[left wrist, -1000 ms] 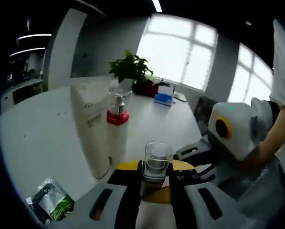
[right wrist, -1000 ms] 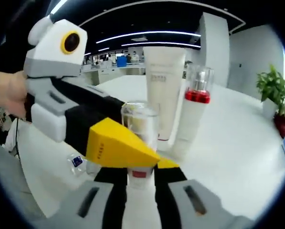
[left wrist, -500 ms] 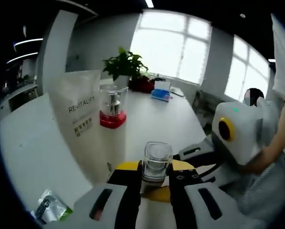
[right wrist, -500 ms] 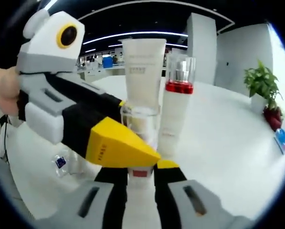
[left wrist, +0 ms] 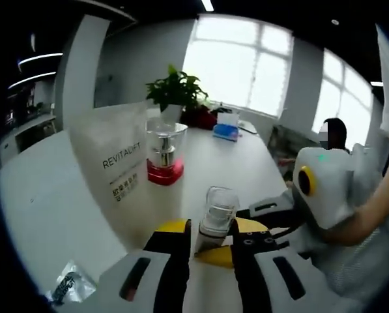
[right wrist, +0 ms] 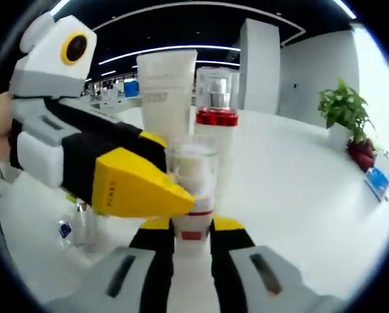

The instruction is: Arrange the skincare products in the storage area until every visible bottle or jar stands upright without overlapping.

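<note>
Left gripper view: my left tongs [left wrist: 210, 240] clenched a small clear-capped bottle [left wrist: 216, 212]; beyond stood a white tube [left wrist: 118, 171] and a red-collared pump bottle [left wrist: 164, 154].

Right gripper view: my right tongs [right wrist: 193, 228] gripped the same bottle [right wrist: 192, 177], my left crossing from the left.

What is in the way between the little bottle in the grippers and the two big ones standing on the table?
Nothing visible. The small clear-capped bottle sits between the jaws of both grippers, and only bare white table lies between it and the upright tube and red-collared pump bottle.
</note>
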{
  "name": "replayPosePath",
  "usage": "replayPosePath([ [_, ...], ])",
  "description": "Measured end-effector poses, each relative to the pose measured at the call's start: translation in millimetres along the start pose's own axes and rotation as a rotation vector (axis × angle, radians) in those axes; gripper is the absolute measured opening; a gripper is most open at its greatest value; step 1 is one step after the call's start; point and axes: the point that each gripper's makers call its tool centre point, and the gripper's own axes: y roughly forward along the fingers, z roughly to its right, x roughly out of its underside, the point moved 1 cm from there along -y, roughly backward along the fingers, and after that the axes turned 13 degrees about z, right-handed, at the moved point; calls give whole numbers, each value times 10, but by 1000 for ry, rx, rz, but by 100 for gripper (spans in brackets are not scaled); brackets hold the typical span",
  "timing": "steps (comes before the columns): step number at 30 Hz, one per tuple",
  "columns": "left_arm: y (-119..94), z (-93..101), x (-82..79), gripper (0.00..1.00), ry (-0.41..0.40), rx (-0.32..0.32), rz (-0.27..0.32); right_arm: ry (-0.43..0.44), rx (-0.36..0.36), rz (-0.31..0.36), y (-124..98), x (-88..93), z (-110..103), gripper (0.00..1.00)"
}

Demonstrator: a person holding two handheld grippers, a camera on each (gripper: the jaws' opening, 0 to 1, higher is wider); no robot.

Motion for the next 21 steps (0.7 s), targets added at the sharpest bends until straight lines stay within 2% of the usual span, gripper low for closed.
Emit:
replayPosePath([
  [8,-165,-39,-6,26,-39,-53,11,10,30,-1,51,21,59,20],
  [21,-506,48,185,26,-138,-130,13,16,52,-5,168,26,118,20],
])
